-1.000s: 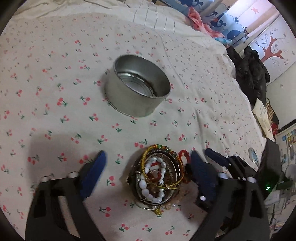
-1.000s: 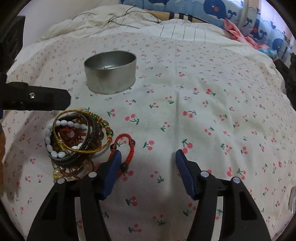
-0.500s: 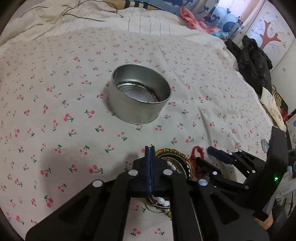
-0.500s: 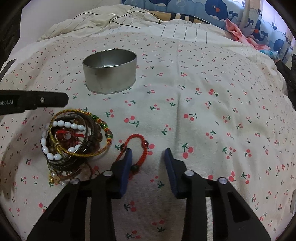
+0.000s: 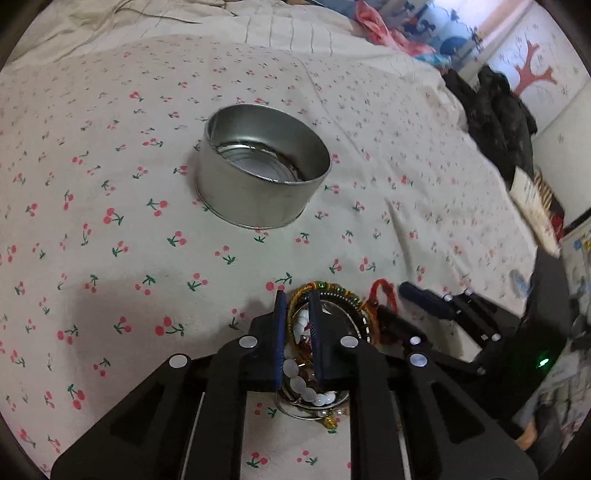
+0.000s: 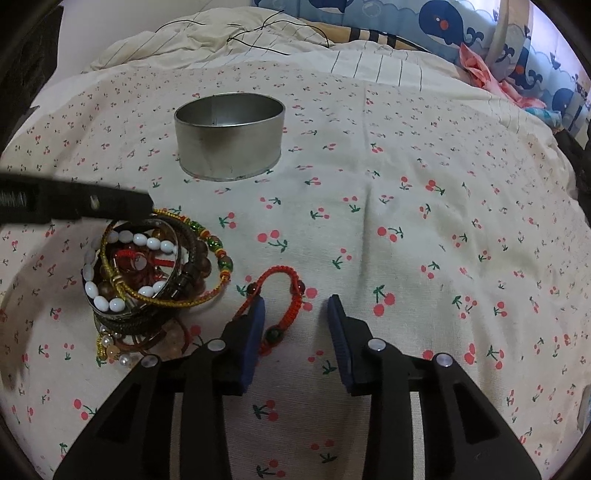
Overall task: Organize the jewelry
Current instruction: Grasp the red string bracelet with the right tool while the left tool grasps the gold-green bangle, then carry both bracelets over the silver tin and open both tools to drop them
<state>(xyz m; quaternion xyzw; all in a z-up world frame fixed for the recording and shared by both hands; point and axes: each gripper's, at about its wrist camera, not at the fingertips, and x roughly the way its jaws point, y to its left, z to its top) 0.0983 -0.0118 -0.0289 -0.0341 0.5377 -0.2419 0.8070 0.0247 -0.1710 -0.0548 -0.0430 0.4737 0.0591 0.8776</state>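
Note:
A pile of bracelets [image 6: 147, 273] lies on the cherry-print bedsheet: white beads, a gold bangle, brown and green beads. My left gripper [image 5: 297, 301] is narrowed onto the pile's near edge [image 5: 325, 332], with white beads and gold cord between its jaws; it also shows from the side in the right wrist view [image 6: 110, 203]. A red cord bracelet [image 6: 284, 295] lies apart to the right of the pile. My right gripper [image 6: 295, 304] is open around it, low over the sheet. An empty round metal tin [image 5: 262, 170] stands beyond.
The bedsheet [image 6: 424, 221] covers a bed with a rumpled blanket and a black cable [image 6: 258, 33] at the back. Whale-print pillows [image 6: 443, 26] lie at the far right. Dark clothes [image 5: 498, 110] sit off the bed's right edge.
My left gripper went from wide open to narrowed on the bracelet pile. My right gripper narrowed somewhat and settled over the red cord bracelet.

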